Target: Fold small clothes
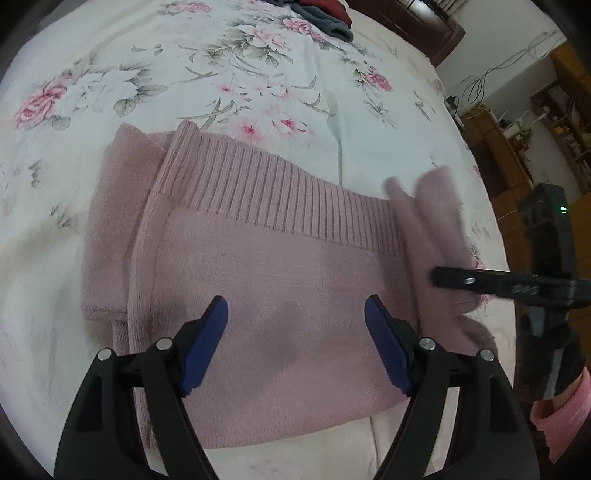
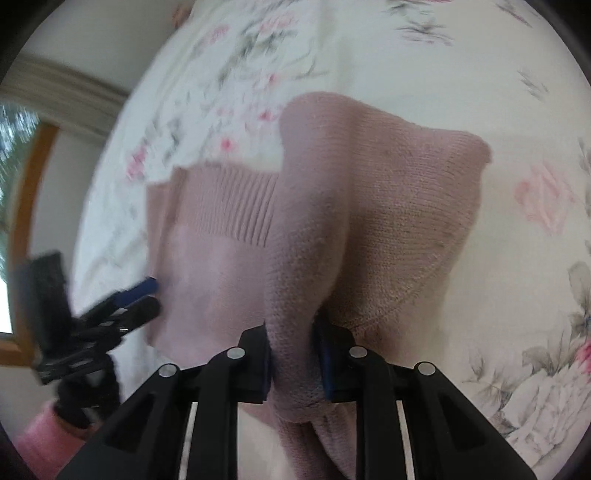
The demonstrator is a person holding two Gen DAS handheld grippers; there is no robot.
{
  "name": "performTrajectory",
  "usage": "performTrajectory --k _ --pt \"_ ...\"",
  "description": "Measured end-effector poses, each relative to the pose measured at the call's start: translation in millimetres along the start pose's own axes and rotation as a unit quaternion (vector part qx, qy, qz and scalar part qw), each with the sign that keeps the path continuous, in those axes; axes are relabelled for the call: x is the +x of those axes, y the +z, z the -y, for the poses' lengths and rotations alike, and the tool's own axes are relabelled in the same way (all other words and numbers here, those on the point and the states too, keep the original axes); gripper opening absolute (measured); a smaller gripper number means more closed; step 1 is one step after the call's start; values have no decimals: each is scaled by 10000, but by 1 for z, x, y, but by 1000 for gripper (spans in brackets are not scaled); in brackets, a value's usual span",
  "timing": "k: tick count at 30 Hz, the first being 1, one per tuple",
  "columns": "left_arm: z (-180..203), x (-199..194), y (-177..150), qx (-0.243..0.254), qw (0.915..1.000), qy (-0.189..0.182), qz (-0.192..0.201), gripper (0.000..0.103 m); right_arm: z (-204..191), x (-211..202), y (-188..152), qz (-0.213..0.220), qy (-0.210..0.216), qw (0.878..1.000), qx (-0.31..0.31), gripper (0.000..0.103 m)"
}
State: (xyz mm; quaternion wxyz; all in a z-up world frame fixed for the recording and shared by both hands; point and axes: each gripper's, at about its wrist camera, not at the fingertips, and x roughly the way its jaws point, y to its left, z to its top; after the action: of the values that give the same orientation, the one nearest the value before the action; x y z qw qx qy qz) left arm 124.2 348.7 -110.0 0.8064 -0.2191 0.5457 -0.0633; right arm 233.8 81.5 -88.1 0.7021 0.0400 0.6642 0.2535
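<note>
Currently, we see a pink knitted sweater (image 1: 258, 280) lying on a bed covered with a white floral sheet (image 1: 110, 74). The garment sits in the middle of the left wrist view, with its ribbed band (image 1: 280, 192) running across the far side and one folded layer showing along its left edge.

Left tool (image 1: 295, 332): we find its jaws spread wide, with the blue pads (image 1: 205, 343) apart and nothing between them. It hovers over the near part of the sweater body; whether the pads touch the knit cannot be told.

Right tool (image 2: 293, 365): we find its jaws drawn together on a gathered fold of the sweater (image 2: 295, 258). The pinched fabric rises between the two black fingers (image 2: 255, 365), and part of the garment bulges up beyond the grip, off the sheet. In the left wrist view this same tool (image 1: 458, 277) enters from the right side, at the blurred right-hand end of the sweater.

In the right wrist view, the left tool (image 2: 144, 299) appears at the left margin, just beside the sweater's edge, with a pink sleeve cuff (image 2: 44, 432) below it.

At the far end of the bed, we note a small heap of dark red and grey cloth (image 1: 325, 18). Wooden shelving (image 1: 554, 129) stands beyond the right side of the bed.
</note>
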Motion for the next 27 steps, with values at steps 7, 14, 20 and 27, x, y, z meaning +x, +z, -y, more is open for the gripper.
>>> performTrajectory --k 7,14,20,27 --pt "-1 0 -2 -275 9992 -295 -23 75 -3 19 2 -291 628 9972 266 53" --pt "24 9 5 -459 9949 -895 -72 75 36 -26 -9 242 1221 9884 865 53" --pt "56 53 14 -674 9863 -1421 -507 75 83 -52 -32 501 975 9859 1267 53" --pt "65 103 11 -1094 9764 -1581 -987 75 126 -49 -71 480 1117 9788 1646 53"
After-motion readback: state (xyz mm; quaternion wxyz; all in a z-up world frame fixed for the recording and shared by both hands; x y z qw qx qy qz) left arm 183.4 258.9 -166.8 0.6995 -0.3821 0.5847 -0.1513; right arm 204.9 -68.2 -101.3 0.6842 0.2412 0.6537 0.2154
